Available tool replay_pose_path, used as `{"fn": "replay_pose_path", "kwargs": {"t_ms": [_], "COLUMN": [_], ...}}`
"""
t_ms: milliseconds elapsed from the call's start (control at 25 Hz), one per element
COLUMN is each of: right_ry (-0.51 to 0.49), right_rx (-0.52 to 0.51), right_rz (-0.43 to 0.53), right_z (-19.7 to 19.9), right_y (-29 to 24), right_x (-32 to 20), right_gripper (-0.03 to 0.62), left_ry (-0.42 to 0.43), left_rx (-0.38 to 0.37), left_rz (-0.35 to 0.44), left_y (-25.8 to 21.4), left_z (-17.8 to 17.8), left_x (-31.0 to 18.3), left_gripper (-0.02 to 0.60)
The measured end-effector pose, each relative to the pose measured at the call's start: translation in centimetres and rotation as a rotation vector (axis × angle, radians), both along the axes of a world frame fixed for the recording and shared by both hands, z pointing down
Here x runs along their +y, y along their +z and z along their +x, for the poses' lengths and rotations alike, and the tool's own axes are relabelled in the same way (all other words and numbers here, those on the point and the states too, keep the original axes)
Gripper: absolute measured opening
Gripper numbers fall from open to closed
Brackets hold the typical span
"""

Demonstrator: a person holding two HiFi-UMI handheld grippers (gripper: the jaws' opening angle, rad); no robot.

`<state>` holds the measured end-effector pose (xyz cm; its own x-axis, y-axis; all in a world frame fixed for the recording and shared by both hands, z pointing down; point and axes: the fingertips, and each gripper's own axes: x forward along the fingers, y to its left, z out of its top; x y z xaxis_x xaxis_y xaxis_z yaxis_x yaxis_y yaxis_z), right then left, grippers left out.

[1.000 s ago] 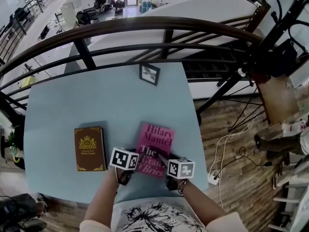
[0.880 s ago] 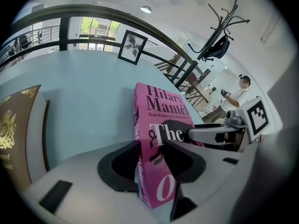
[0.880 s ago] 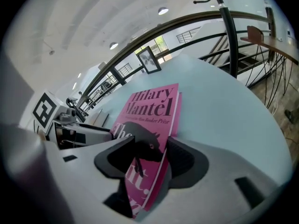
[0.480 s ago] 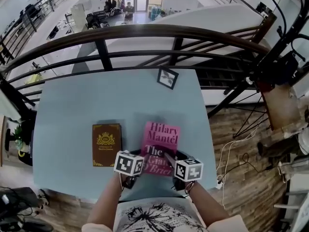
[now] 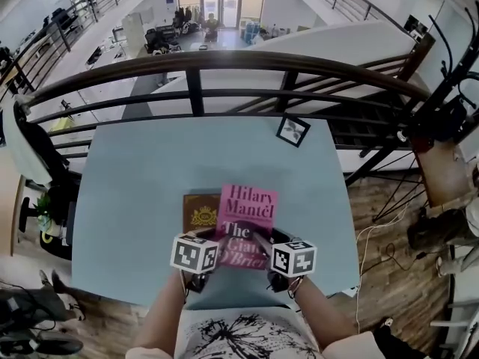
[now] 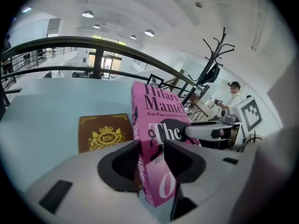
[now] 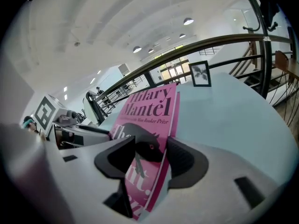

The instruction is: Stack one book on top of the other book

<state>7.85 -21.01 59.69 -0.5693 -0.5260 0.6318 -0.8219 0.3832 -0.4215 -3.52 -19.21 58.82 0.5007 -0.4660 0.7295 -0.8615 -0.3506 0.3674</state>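
**Pink paperback held over the brown book**

Set on a pale blue table below a dark curved railing. Above the table's near middle, lifted off the top: a pink Hilary Mantel paperback, left margin overlapping the right part of a brown book with a gold crest. Brown book flat on the table.

Near left corner of the paperback pinched by the left gripper, pads pressed on front and back. Near right corner pinched the same way by the right gripper. Nothing else between either pair of jaws. Toward the far right corner, well apart from both books, a small black picture frame.

Likely trouble from here:
- Gripped at one end only, so liable to droop or pivot out of the pads on a quick swing.
- Liable to land crooked or half off if lowered with only this partial overlap.
- Liable to shove the brown book aside if a low edge strikes it first.
- Liable to swing round if one pinch lets go ahead of the other.

Cover up, spine on the left. Long axis running away from the person toward the railing, title head at the far end, near short edge in the grippers. Brown book's long axis the same way.
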Motion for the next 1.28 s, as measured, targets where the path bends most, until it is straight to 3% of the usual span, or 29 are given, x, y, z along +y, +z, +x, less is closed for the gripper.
{"fn": "replay_pose_path", "kwargs": {"t_ms": [200,520,760,1040,1280], "right_ry": [-0.052,-0.145,-0.184,-0.189,-0.174], "right_rx": [0.000,0.019,0.064,0.040,0.061], "right_rz": [-0.008,-0.065,-0.101,-0.164,-0.122], "right_z": [-6.2,-12.4,-14.0,-14.3,-14.2], "right_y": [-0.2,2.3,4.3,6.3,6.3], "right_x": [-0.1,-0.7,-1.4,-2.3,-2.4], "right_gripper": [0.201,0.201,0.201,0.204,0.215], "left_ry": [-0.073,-0.148,-0.187,-0.214,-0.200], "left_rx": [-0.010,0.041,0.038,0.042,0.050], "left_rz": [0.009,-0.063,-0.105,-0.149,-0.151], "left_y": [-0.4,2.9,5.3,6.5,6.7], "left_z": [-6.1,-11.5,-12.9,-13.3,-13.3], "left_x": [0.5,1.1,0.8,0.3,0.2], "left_gripper": [0.166,0.166,0.166,0.166,0.166]}}
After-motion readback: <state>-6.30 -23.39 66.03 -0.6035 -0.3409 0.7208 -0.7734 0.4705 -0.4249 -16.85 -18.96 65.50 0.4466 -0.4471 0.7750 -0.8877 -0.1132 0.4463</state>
